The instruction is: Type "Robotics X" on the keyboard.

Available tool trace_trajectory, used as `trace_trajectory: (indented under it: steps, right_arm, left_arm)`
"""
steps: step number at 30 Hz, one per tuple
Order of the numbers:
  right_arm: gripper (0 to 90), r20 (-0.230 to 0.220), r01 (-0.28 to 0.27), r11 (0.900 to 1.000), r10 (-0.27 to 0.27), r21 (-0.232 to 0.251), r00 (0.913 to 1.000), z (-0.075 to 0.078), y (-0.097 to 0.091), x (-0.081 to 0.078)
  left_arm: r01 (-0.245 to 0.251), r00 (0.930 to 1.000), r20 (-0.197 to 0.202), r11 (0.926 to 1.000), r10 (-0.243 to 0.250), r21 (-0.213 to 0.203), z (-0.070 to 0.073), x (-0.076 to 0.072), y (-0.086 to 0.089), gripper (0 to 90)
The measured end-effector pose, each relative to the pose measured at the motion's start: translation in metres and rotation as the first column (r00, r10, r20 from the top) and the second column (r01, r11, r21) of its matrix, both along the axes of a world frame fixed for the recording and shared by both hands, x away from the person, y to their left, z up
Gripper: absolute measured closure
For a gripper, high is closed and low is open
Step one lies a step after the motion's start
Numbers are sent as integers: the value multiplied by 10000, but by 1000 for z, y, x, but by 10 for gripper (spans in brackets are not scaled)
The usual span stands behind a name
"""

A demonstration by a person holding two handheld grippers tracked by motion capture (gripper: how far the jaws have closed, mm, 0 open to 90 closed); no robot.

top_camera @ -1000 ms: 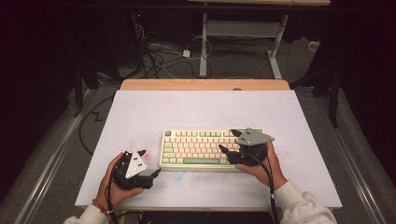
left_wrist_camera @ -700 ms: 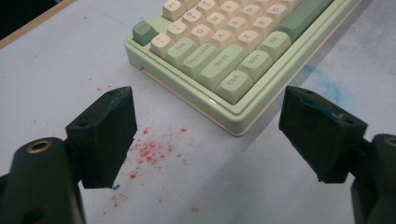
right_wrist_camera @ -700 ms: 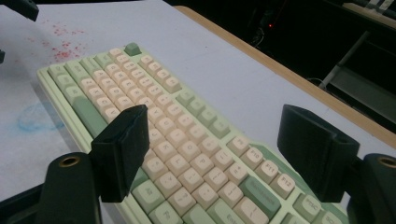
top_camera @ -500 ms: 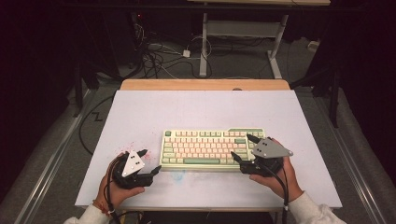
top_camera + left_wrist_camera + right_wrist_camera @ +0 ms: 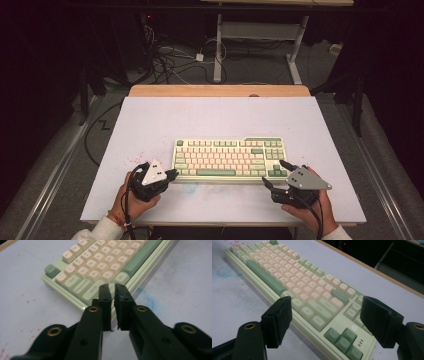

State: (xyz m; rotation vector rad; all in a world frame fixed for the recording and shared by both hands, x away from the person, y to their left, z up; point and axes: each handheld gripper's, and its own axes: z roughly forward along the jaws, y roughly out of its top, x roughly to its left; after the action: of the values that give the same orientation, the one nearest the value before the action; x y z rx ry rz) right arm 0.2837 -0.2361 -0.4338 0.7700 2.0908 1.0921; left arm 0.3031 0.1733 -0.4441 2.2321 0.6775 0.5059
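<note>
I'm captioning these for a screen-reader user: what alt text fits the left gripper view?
The left gripper's two black jaws, nearly closed with nothing between them, point at the near-left corner of a pale green keyboard with cream keys. It lies on a white table marked with faint blue and red stains.

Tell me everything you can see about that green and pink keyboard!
The keyboard is a pale green case, plastic by its look, with rows of peach and cream keys, light green keys at the edges and a darker green space bar. Dark green arrow keys sit at its right end. It lies flat on the white table, long side toward the person. The shut left gripper meets its near left corner; whether they touch is unclear. The open right gripper is at its near right corner.
</note>
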Motion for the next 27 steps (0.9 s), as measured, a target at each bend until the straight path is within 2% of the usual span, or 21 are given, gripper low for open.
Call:
trace_trajectory:
  steps: [2, 3, 6, 8, 10, 13, 14, 21, 27]
  right_arm:
    - [266, 57, 21, 10000, -21, 38, 10000, -2, -3, -5]
    - [269, 233, 72, 10000, -72, -11, 9997, -3, -3, -8]
    - [269, 593, 16, 9994, 4, -343, 9982, -5, -1, -14]
    - [269, 625, -25, 9986, 58, -529, 9980, -6, 1, -15]
    - [269, 514, -124, 9986, 151, -522, 9986, -8, 2, -13]
    - [268, 461, -132, 9980, 161, -624, 9988, -10, 3, -12]
    - [269, 432, -144, 9980, 171, -615, 9989, -10, 3, -12]
    - [269, 317, -295, 9970, 318, -716, 9990, -12, 4, -10]
    - [269, 265, -266, 9966, 288, -782, 9992, -14, 3, -9]
  left_arm:
    - [236, 9997, 9, 9994, -236, 257, 3, 1, -11, 872]
    - [364, 9993, 15, 9985, -365, 401, 4, 1, -17, 873]
    - [629, 9980, -94, 9951, -624, 760, 4, 5, -35, 874]
    - [774, 9967, -287, 9944, -755, 721, 5, 9, -44, 873]
    - [885, 9952, -476, 9945, -859, 555, 7, 14, -53, 873]
    - [1015, 9934, -589, 9931, -980, 592, 8, 21, -68, 873]
    - [1073, 9927, -628, 9915, -1028, 734, 8, 24, -72, 873]
    - [994, 9931, -692, 9932, -951, 614, 11, 45, -91, 872]
    - [1158, 9904, -854, 9894, -1084, 876, 7, 55, -107, 871]
